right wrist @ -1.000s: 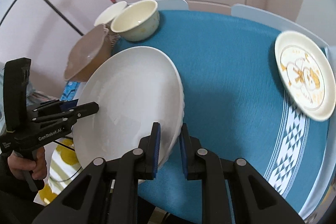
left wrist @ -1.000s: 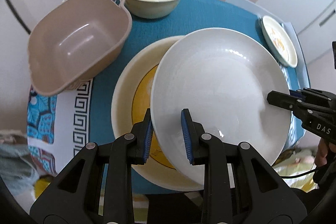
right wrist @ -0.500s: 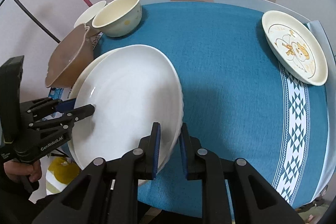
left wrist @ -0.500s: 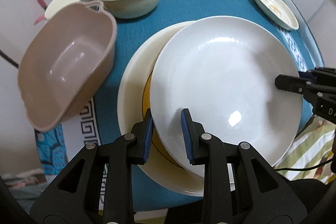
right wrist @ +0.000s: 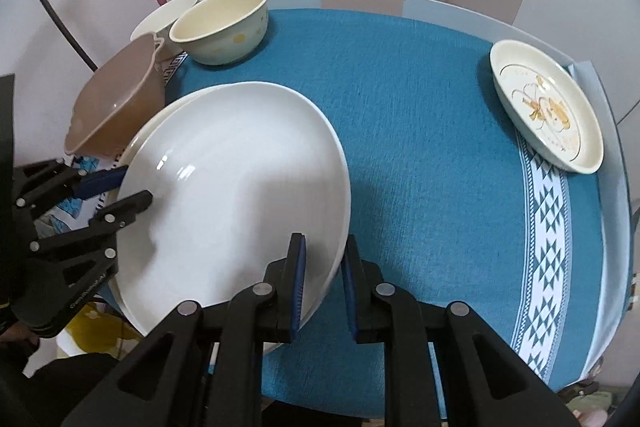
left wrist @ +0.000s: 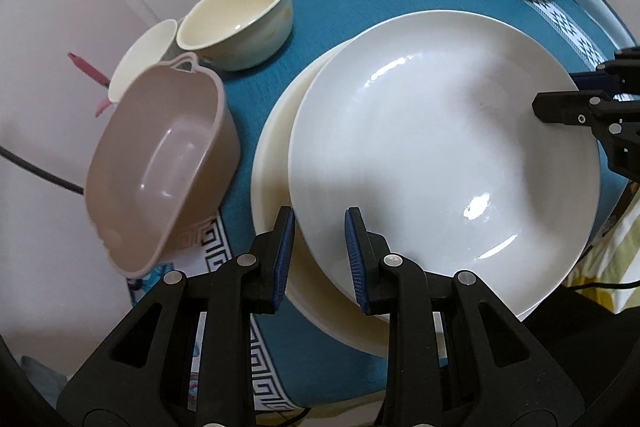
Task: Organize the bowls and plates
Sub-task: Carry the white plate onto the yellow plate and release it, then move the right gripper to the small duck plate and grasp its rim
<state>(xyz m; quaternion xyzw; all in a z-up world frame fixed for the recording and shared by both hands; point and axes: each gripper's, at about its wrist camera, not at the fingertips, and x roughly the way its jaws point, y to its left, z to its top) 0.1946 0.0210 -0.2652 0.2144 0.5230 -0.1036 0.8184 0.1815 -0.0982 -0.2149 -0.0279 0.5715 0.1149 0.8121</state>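
- The left gripper (left wrist: 320,251) is clamping the near rim of the large white plate (left wrist: 440,155), its blue-padded jaws narrowed onto the rim, one above the rim and one below.
- The right gripper (right wrist: 323,279) is gripping the same white plate (right wrist: 236,187) at the opposite side of its rim, its jaws likewise nearly closed around the edge (both grippers are sharing this one plate).
- In the left wrist view, the right gripper (left wrist: 560,107) is showing at the plate's far right edge; in the right wrist view, the left gripper (right wrist: 120,191) is reaching in at the plate's left edge.
- The white plate is sitting over a cream plate (left wrist: 272,155), covering most of it and leaving only a crescent of its rim showing on one side; whether the two are touching cannot be told.
- A person's hand (right wrist: 16,339) is showing dimly at the lower left of the right wrist view, under the left gripper's body.
- Both plates are lying at the edge of a table covered by a teal tablecloth (right wrist: 420,147).
- A tan plastic basin (left wrist: 160,163) is standing just beside the cream plate, tilted.
- A cream bowl (left wrist: 240,23) is standing past the basin, with a smaller white bowl (left wrist: 140,55) just behind it.
- A small decorated plate (right wrist: 544,107) is resting well apart, near the tablecloth's patterned border.
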